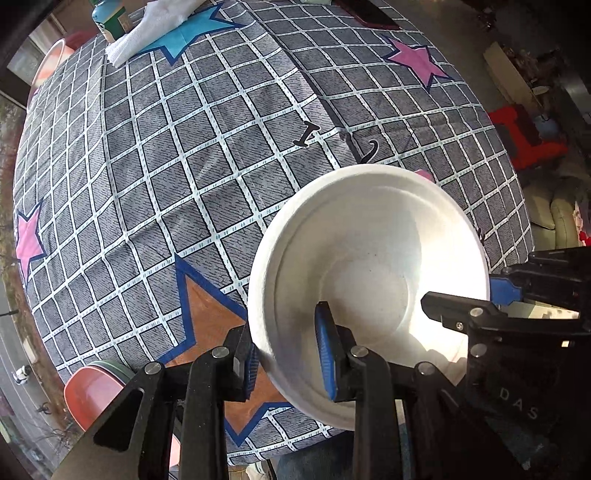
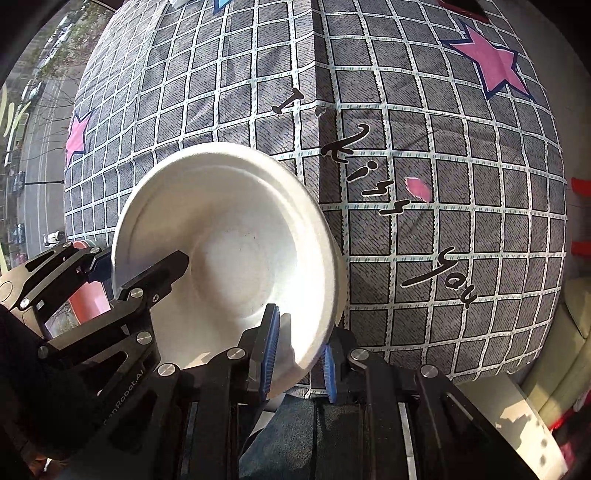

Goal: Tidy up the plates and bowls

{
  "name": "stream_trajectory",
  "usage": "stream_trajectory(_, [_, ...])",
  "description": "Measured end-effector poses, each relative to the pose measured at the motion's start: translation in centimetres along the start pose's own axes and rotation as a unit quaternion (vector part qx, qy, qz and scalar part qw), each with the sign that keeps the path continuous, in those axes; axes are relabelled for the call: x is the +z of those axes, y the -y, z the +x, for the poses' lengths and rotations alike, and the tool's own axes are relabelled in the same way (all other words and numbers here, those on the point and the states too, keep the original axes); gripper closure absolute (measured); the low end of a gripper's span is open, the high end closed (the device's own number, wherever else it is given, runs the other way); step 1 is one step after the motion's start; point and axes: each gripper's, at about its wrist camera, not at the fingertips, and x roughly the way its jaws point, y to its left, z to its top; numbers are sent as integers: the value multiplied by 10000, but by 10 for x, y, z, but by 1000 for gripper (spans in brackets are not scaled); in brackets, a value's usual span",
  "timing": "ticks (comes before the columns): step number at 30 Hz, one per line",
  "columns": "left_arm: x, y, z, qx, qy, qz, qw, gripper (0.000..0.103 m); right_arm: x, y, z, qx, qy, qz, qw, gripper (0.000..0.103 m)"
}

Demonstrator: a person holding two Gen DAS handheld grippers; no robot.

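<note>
A white paper bowl [image 1: 369, 273] is held tilted above the near edge of the table, with both grippers on its rim. My left gripper [image 1: 290, 362] straddles the bowl's left rim, one blue pad inside and one outside. My right gripper [image 2: 299, 358] straddles the bowl's [image 2: 229, 251] near right rim the same way. Each gripper also shows in the other's view: the right gripper [image 1: 517, 295] at the right, the left gripper [image 2: 103, 273] at the left. A red plate [image 1: 92, 391] on a green one sits at the table's near left corner.
The table [image 1: 184, 147] wears a grey grid cloth with stars and black lettering. A white folded towel [image 1: 147, 33] and a green-labelled bottle [image 1: 110, 18] stand at the far left. A dark red object [image 1: 369, 14] lies at the far edge. My legs are under the near edge.
</note>
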Motion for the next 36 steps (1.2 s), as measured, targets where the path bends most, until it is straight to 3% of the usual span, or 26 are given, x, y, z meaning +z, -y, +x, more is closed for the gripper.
stream_trajectory(4, [-7,2,11,56,-111,77,9999,67,3,-2,10,-152,49,84,9998,79])
stream_trajectory(7, [-13,-6,12,150,-96,-42,9998,39,2,-7,11,-152,62,154,9997,76])
stream_trajectory(10, [-20,-18,8,193,-31,-146,9997,24,-2,-4,5,-88,162,180,9997,35])
stream_trajectory(16, [-31,-42,1,305,7,-411,9987,19,-6,7,-3,-20,219,260,9994,35])
stream_trajectory(19, [-34,-52,-2,343,50,-526,9980,4,-4,12,-8,74,250,358,9990,14])
stream_trajectory(20, [-34,-54,-3,369,50,-559,9977,0,-4,13,-9,143,255,395,9988,14])
stream_trajectory(24, [-37,-62,-5,402,8,-604,9974,0,-9,21,-11,190,221,537,9981,12])
stream_trajectory(25, [-36,-62,-3,397,-8,-616,9973,0,-9,23,-11,167,221,564,9980,0])
stream_trajectory(36, [-43,-69,3,403,-105,-694,9967,0,-14,22,-9,-23,286,711,9971,0])
